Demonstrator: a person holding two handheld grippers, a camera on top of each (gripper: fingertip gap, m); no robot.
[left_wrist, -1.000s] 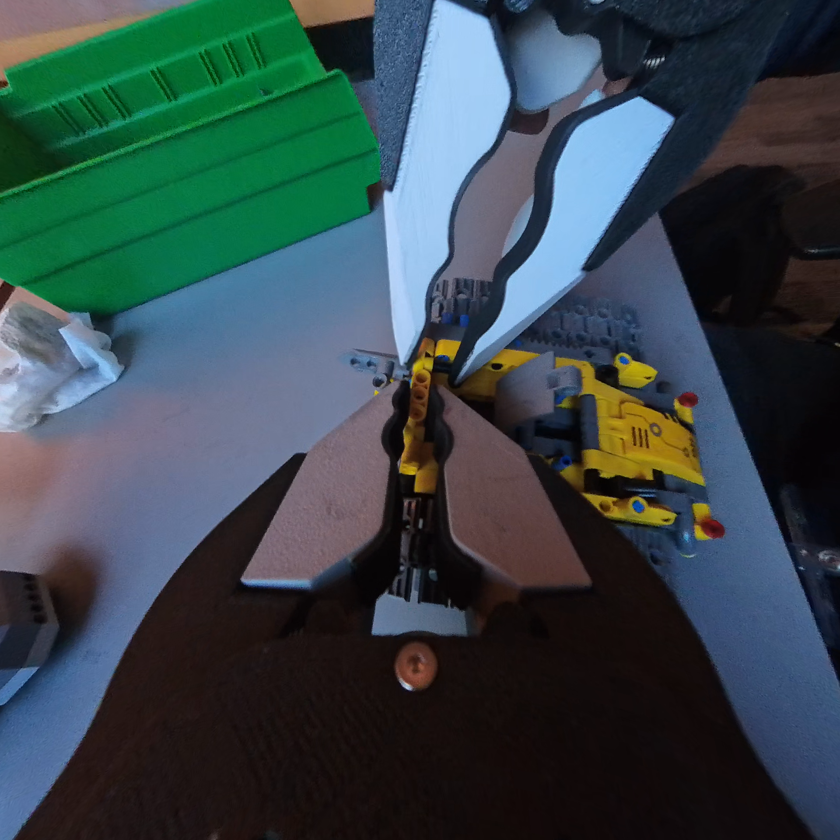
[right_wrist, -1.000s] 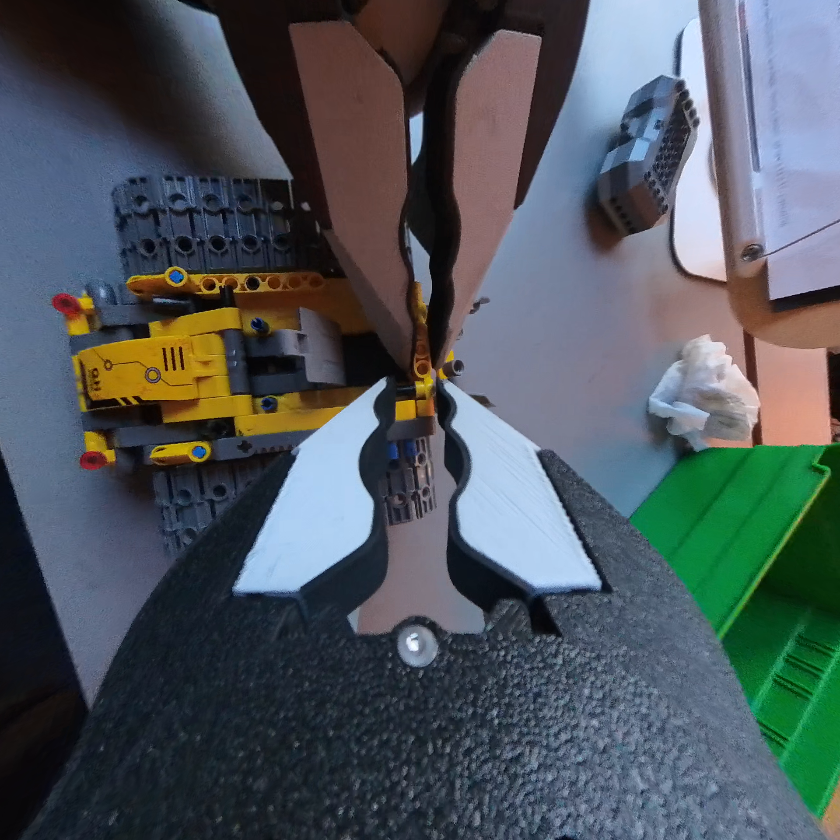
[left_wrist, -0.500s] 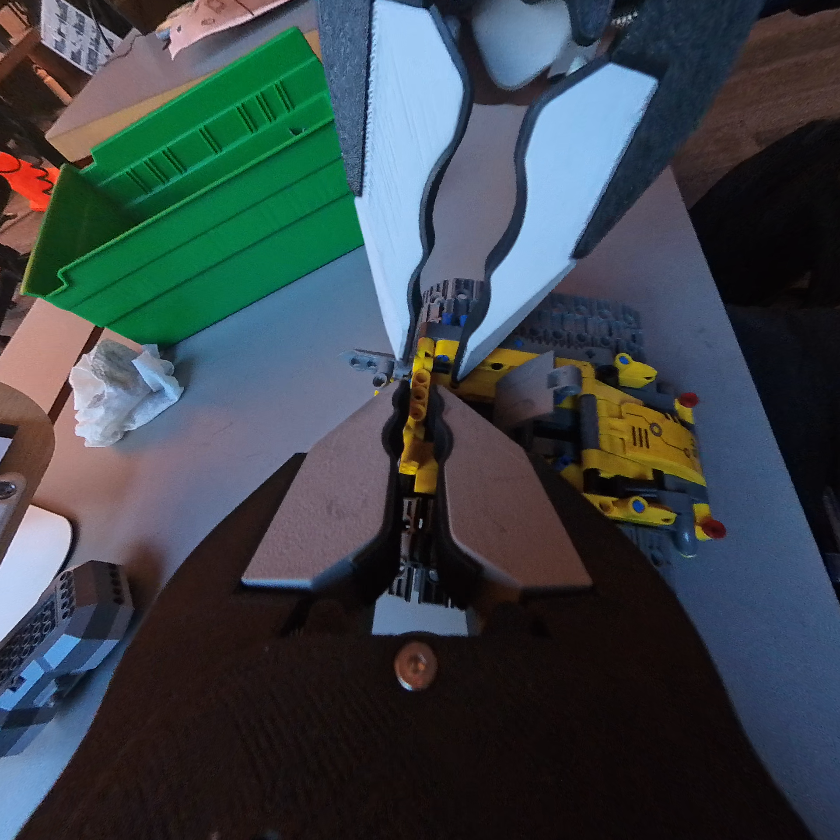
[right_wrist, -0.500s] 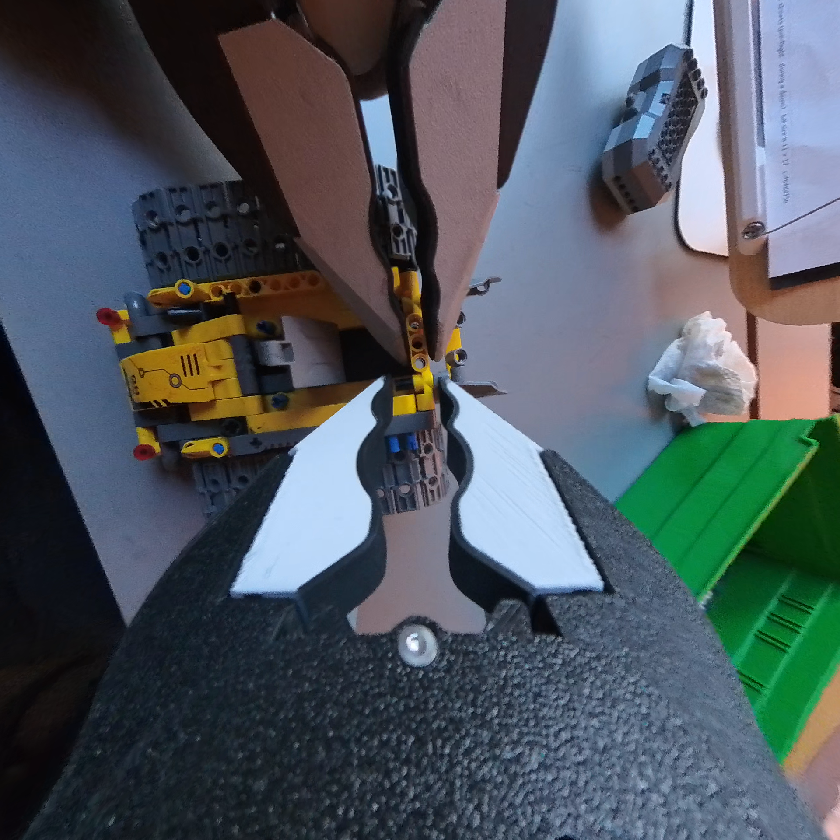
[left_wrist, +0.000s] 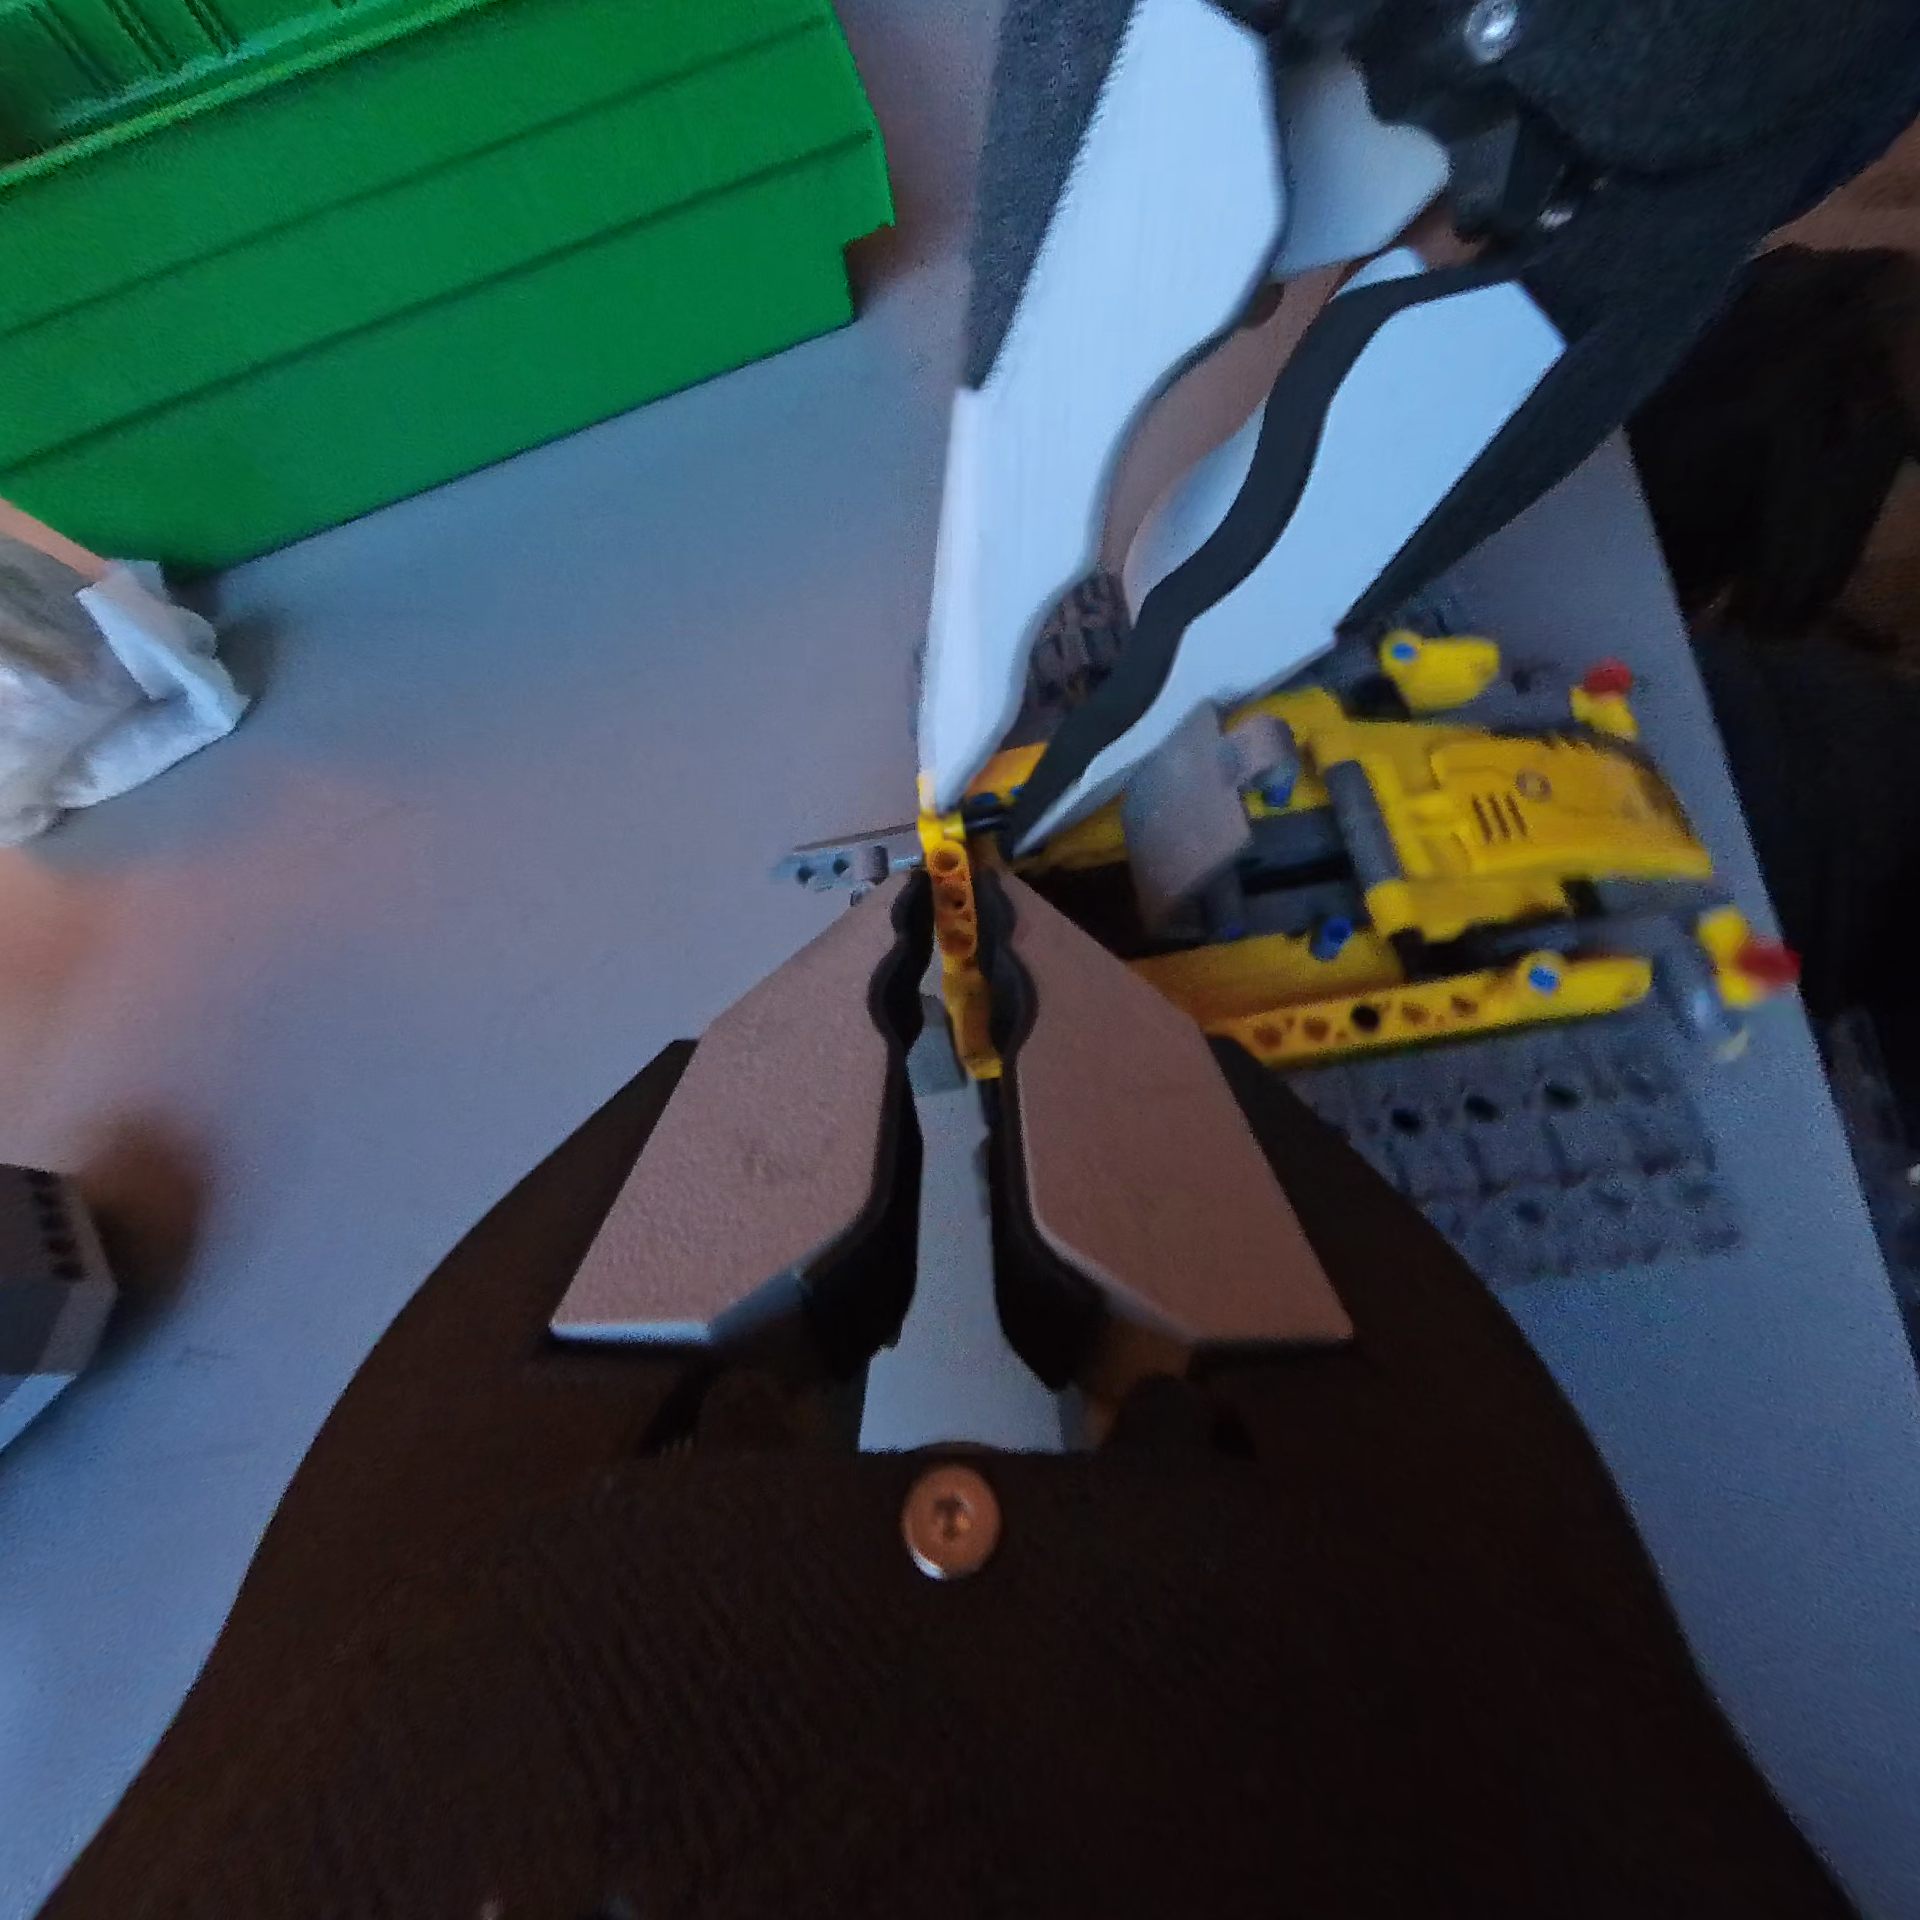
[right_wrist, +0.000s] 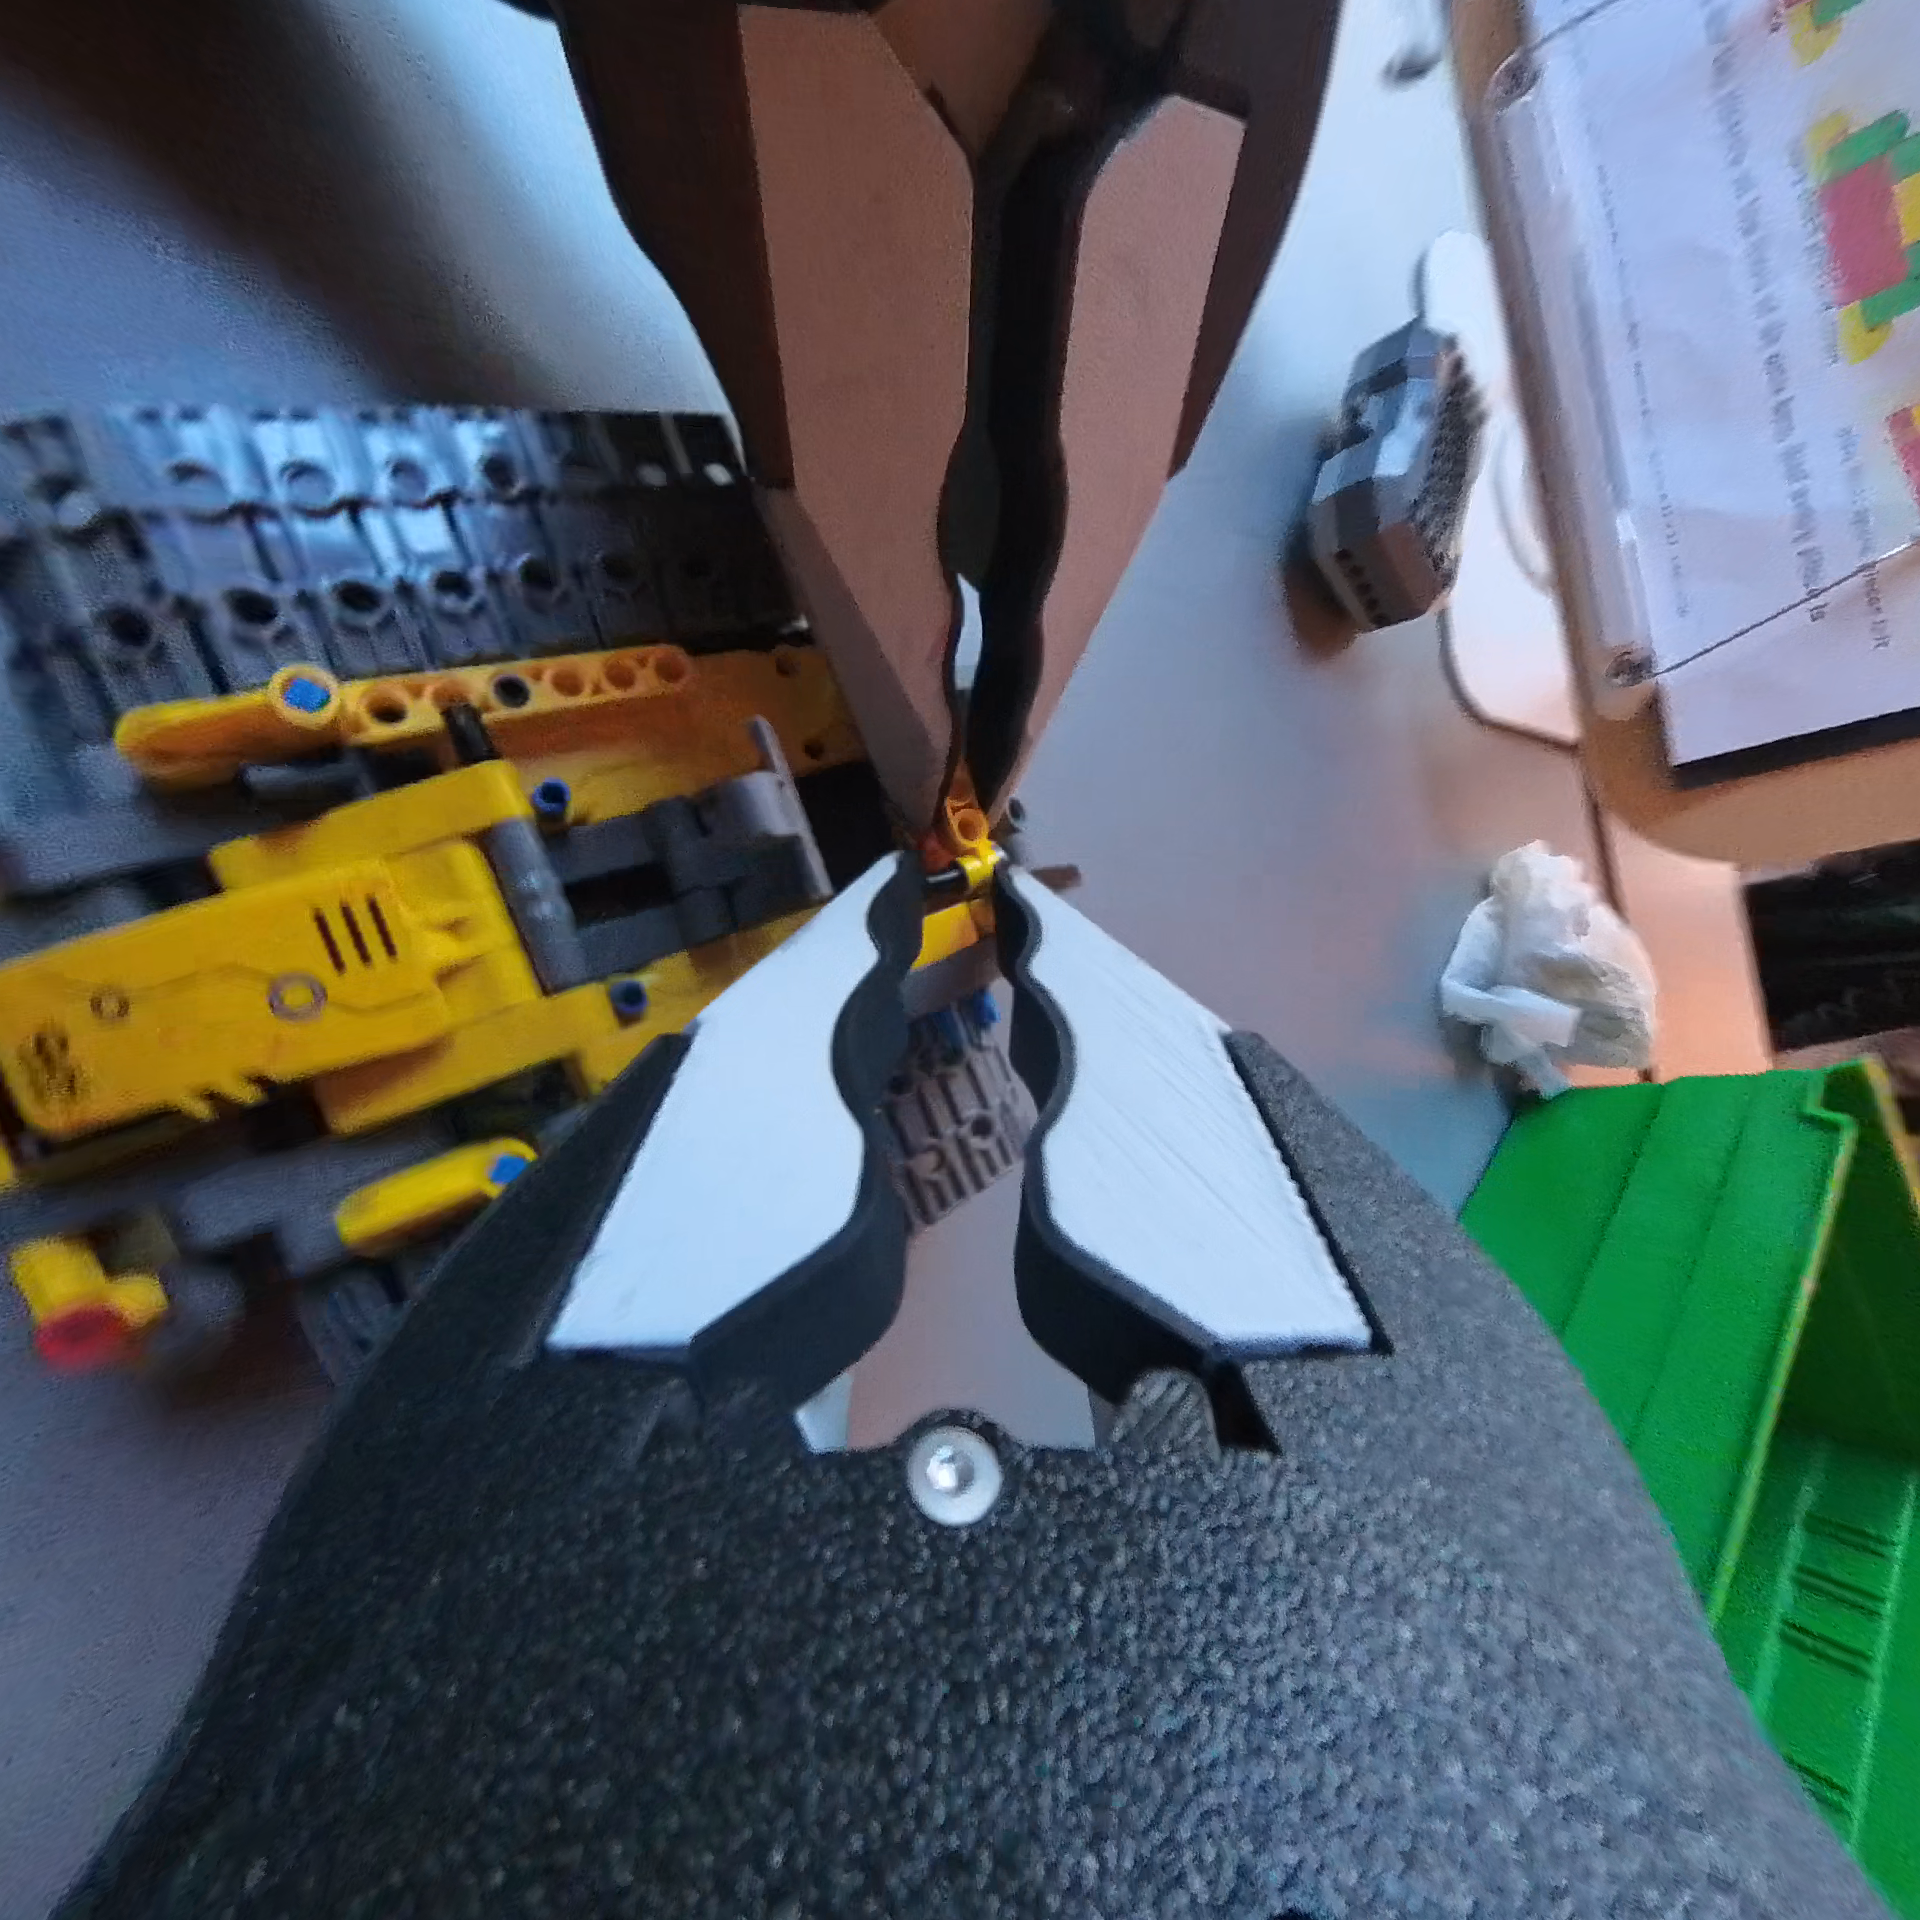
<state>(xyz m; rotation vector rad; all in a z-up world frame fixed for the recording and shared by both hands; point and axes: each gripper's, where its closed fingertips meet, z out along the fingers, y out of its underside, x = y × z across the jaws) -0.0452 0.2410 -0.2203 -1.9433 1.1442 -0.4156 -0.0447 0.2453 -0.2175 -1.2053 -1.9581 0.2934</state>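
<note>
Two hand-held claws meet tip to tip over a grey worktop (left_wrist: 499, 727). The left claw (left_wrist: 951, 894), with brown fingers on a dark brown body, is pinched on a slim yellow perforated toy-brick beam (left_wrist: 961, 956) that runs lengthwise between its fingers. The right claw (right_wrist: 961, 878), with white fingers on a black textured body, is closed to a narrow gap about the end of that beam, where a small yellow connector with a black pin sits (right_wrist: 971, 862); contact looks likely, but the blur leaves it unsure. A short grey toy-brick piece (left_wrist: 842, 862) juts sideways from the same joint in the left wrist view. Beside and below the tips lies a yellow and grey toy-brick tracked vehicle (right_wrist: 343, 935) with dark grey link tracks (right_wrist: 343, 540), blue pins and red end caps; whether the beam is joined to the vehicle cannot be told. Around it stand a green ribbed plastic bin (left_wrist: 416, 260), a crumpled white paper wad (right_wrist: 1538, 987), a grey and black studded toy-brick block (right_wrist: 1392, 499) and, at the right wrist view's edge, a clear-covered printed sheet on a wooden board (right_wrist: 1766, 364). Both views are motion-blurred.
</note>
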